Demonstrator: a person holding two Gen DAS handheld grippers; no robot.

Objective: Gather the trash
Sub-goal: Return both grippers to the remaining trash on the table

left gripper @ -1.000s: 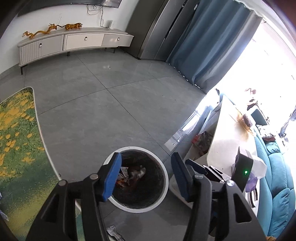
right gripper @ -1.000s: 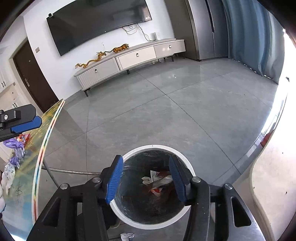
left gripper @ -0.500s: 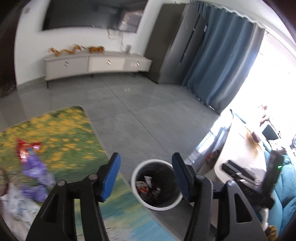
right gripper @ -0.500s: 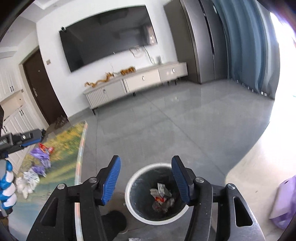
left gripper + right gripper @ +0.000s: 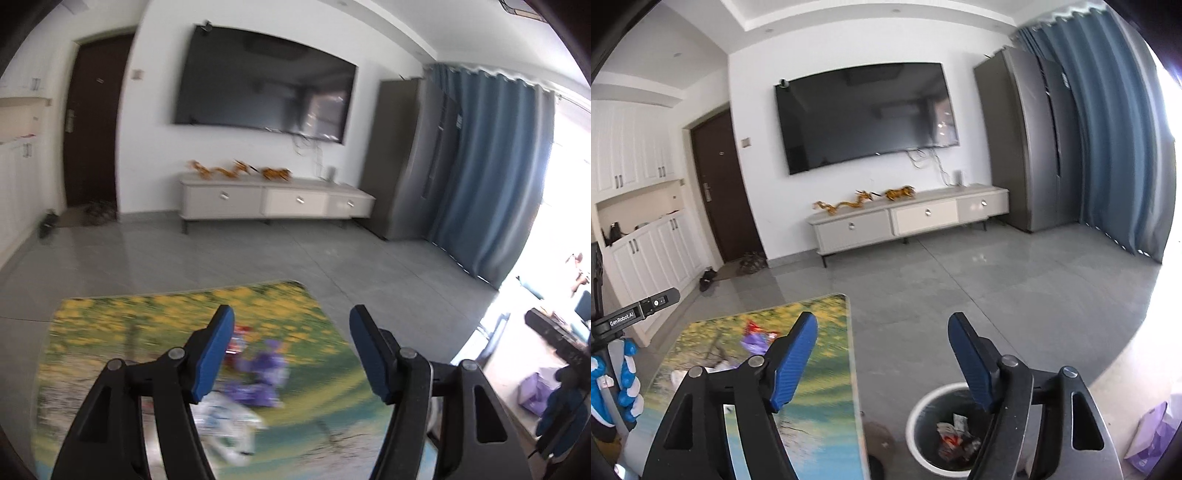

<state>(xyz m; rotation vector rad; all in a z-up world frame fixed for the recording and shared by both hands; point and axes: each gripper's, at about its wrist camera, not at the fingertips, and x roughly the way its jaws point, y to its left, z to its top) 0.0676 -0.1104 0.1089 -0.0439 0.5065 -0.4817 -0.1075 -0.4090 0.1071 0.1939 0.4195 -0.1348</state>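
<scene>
1. Since a second ago both grippers have lifted away from the trash bin [image 5: 945, 432]; the cameras, which then looked down into it, now look across the room at the wall-mounted TV [image 5: 866, 114] and the low TV cabinet [image 5: 908, 218].
2. The left gripper [image 5: 291, 350] has swung over the flower-patterned tabletop [image 5: 110, 325]. Its jaws have just been opening, and nothing is between the blue pads.
3. The right gripper [image 5: 882, 354] hangs above the tabletop's edge and the bin. Its jaws have also just been opening and stand apart, holding nothing.
4. The bin, white-rimmed and dark inside, stands on the grey tile floor [image 5: 997, 288] beside the table and holds crumpled wrappers [image 5: 955, 435].
5. More trash lies on the tabletop: a red wrapper [image 5: 238, 341], purple wrappers [image 5: 262, 373] and white crumpled paper [image 5: 225, 417], blurred in the left view.
6. At the far left of the right view a blue-and-white gloved hand [image 5: 624, 384] holds the left gripper's handle.
</scene>
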